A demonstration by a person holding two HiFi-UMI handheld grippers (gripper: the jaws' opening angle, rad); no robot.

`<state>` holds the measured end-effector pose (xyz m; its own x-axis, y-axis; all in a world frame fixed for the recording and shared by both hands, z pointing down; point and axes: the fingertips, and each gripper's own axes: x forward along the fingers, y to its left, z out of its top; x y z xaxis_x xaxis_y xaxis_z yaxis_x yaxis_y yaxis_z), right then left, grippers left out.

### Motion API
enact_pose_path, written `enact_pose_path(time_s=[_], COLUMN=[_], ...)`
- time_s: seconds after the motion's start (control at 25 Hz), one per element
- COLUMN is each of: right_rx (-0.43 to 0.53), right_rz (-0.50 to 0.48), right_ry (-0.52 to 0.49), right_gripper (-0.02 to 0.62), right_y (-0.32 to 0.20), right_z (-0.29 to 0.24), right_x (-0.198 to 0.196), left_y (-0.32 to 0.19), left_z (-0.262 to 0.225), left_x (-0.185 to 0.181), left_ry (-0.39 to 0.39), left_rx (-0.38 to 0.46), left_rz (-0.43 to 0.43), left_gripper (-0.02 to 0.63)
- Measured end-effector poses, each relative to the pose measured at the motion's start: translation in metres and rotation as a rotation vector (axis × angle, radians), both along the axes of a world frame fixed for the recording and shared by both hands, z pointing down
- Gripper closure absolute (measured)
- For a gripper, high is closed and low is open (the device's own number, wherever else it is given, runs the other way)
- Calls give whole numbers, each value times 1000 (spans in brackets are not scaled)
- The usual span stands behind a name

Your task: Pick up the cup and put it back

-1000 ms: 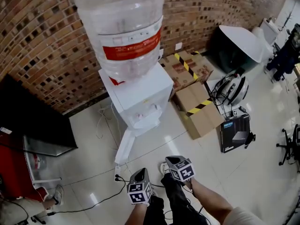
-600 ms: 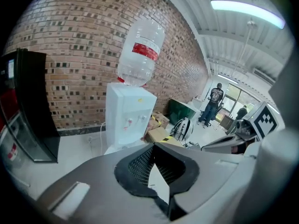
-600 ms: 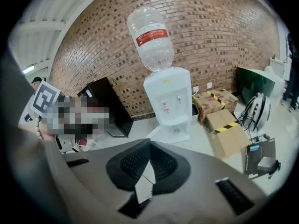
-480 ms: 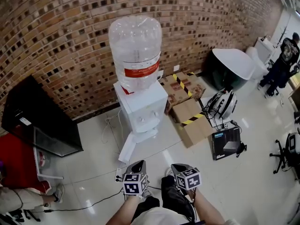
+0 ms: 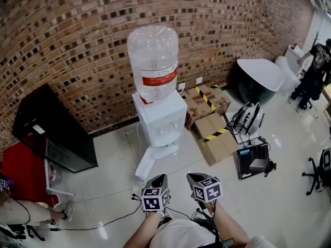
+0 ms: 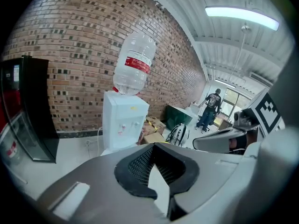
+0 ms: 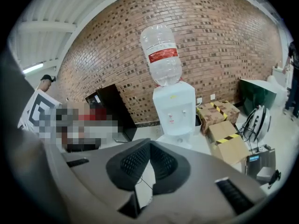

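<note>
Left gripper: jaws together, empty, held low.
Right gripper: jaws together, empty, beside the left.
Cup: seen in no view.
Dispenser: well apart, against brick wall.
Step, as judged: find the cup first, likely near the Dispenser, and part the jaws before reaching.

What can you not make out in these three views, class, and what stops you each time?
- Bottle label print: too small, head view.
- Dispenser taps: too small, head view.
- Cup: none seen in any view; the dispenser's front is too small to check.
- Far person: tiny, at the head view's right edge.
- Space left of the cabinet: mosaic patch covers it, right gripper view.
</note>
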<state>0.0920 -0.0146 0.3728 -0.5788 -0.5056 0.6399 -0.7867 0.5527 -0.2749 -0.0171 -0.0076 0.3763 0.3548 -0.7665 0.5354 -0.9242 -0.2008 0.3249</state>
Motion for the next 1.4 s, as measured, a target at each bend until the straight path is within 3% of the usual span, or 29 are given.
enact_pose_path(time_s=[0.48, 0.8, 1.4], right_rx=[41, 82, 75], right_rz=[-11, -62, -89], right_ry=[-53, 0, -21], right_gripper=[584, 583, 583], right_y=[-1, 13, 20], right_z=[-24, -19, -23], right_x=[69, 75, 66], left_y=[3, 11, 16], left_z=[-25, -33, -37], left_x=[44, 71, 71], left_ry=[-27, -5, -9], left_rx=[39, 58, 61], left_rz=[-62, -59, -50], left_gripper=[601, 601, 601])
